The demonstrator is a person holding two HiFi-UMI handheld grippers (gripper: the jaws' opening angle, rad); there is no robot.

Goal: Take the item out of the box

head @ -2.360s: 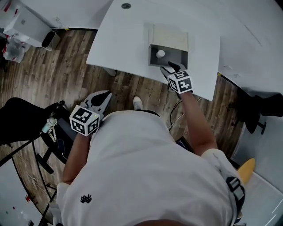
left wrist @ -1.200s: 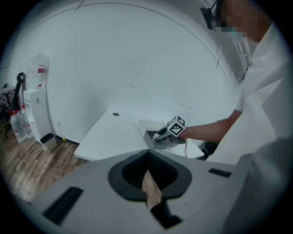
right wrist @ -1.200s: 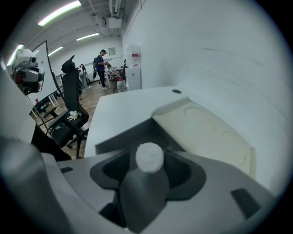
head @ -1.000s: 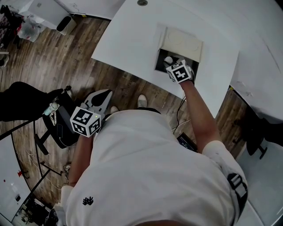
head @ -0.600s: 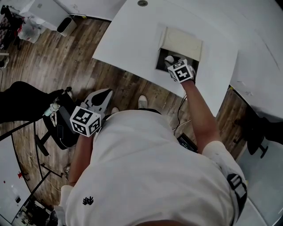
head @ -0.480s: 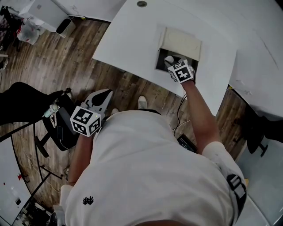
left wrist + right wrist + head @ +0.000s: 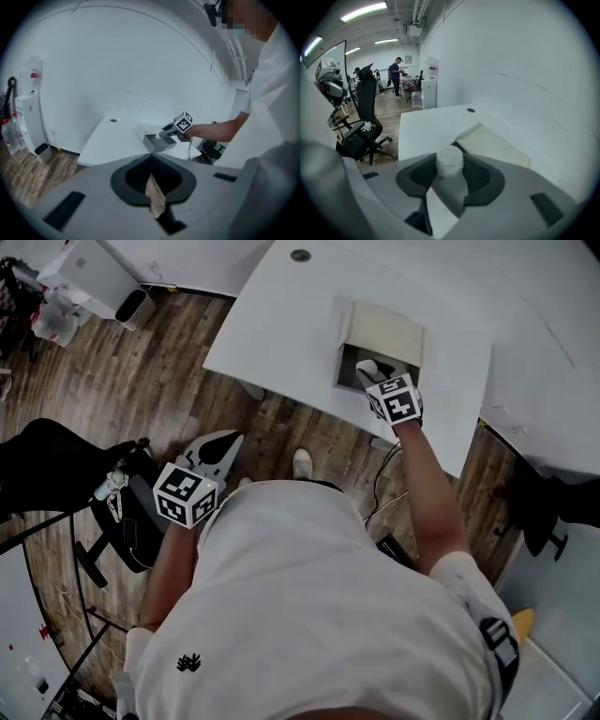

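An open cardboard box (image 7: 380, 332) sits on the white table (image 7: 281, 324), its lid flap folded back. My right gripper (image 7: 371, 371) hovers over the box's near side, shut on a small white round item (image 7: 367, 366). In the right gripper view the item (image 7: 450, 161) is pinched between the two jaws, above the box flap (image 7: 494, 143). My left gripper (image 7: 221, 441) hangs low beside the person, off the table, jaws together and empty. The left gripper view shows its closed tips (image 7: 154, 204), with the box (image 7: 152, 139) and the right gripper (image 7: 168, 133) far ahead.
A round cable hole (image 7: 300, 255) marks the table's far part. A black office chair (image 7: 365, 119) stands on the wood floor at the left, and a small bin (image 7: 137, 306) sits by the wall. People stand far off in the room (image 7: 396, 75).
The right gripper went into the box, closed on the white item, and has drawn back toward the box's near edge with it. The left gripper stayed at the person's side.
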